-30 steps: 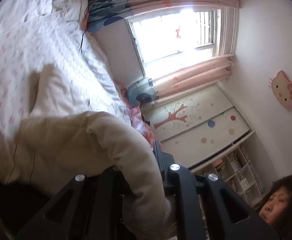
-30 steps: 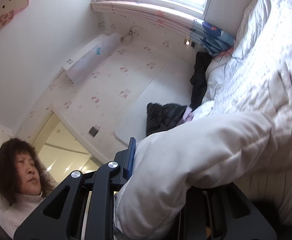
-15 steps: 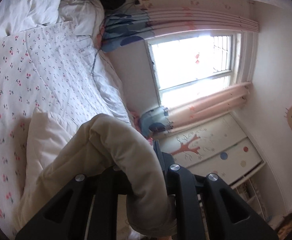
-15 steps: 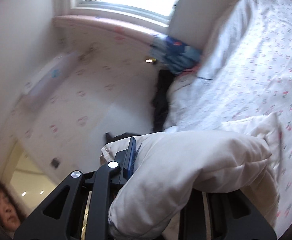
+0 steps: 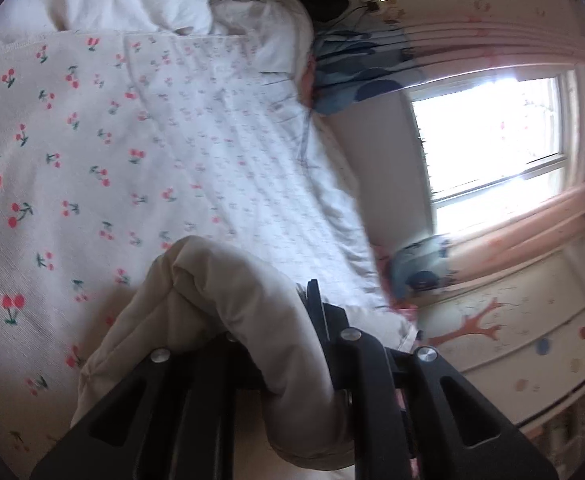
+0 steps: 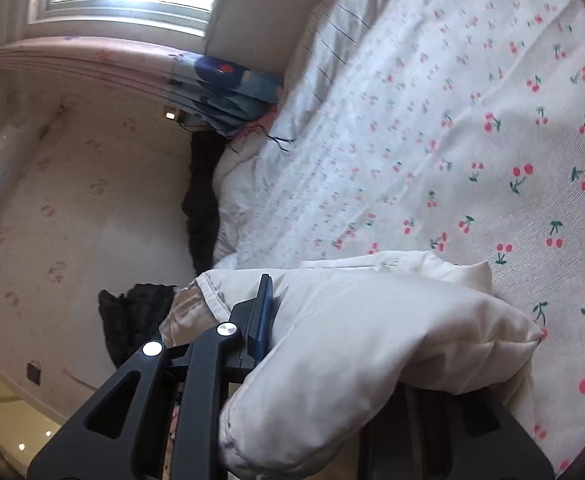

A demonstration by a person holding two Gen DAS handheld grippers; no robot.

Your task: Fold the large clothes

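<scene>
Left wrist view is showing the bed [image 5: 140,168], its cherry-print sheet spreading wide, with the cream padded coat [image 5: 228,312] bunching just above it. Both tools are clamping thick folds of that coat: the left tool [image 5: 280,360] here, the right tool [image 6: 332,344] in its own view. Being puffy, soft and probably slippery, it is asking for deep bites at seams or hems.

Cherry-print bed [image 5: 92,168] under cream jacket [image 5: 220,304]
</scene>
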